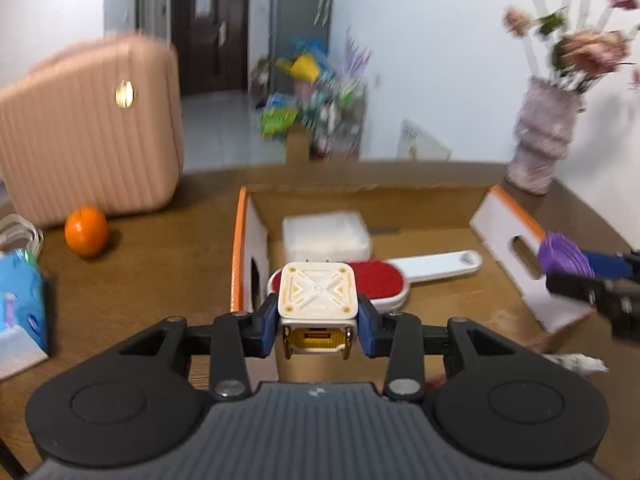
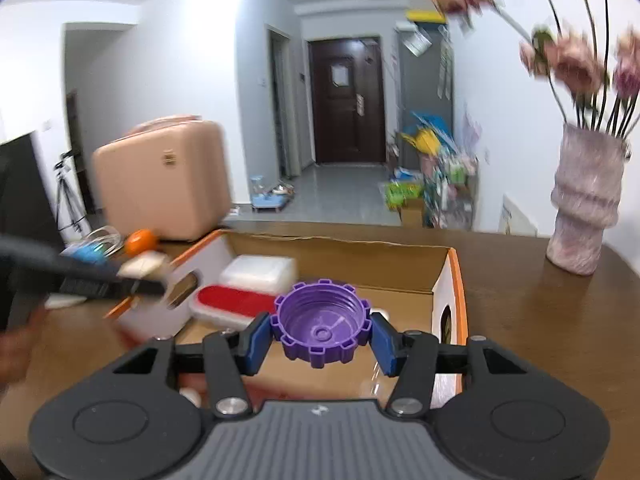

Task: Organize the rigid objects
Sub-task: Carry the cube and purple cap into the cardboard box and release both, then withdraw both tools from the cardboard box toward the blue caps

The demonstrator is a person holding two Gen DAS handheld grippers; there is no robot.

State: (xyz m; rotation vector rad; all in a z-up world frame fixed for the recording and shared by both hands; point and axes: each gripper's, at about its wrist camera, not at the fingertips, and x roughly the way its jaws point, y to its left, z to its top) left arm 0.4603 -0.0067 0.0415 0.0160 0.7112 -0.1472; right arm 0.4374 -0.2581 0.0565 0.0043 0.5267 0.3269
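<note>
A: What lies ahead of the grippers?
B: An open cardboard box (image 1: 360,196), just beyond both. Inside it: a white container (image 1: 326,234) and a red-faced brush (image 1: 376,278).
A: And the grips?
B: The left gripper (image 1: 318,322) clamps a cream charger cube (image 1: 318,296); the right gripper (image 2: 320,338) pinches a purple cap (image 2: 322,326).

- Ahead of left gripper (image 1: 318,312), below jaws: open cardboard box (image 1: 360,196), top clear.
- Box floor partly taken: red brush (image 1: 376,278) just past jaws, white container (image 1: 326,234) behind; bare floor to the right.
- Right gripper (image 2: 322,334) over box's near right; side wall w/ cutout just right.
- Vase (image 2: 584,208) far right, well apart.
</note>
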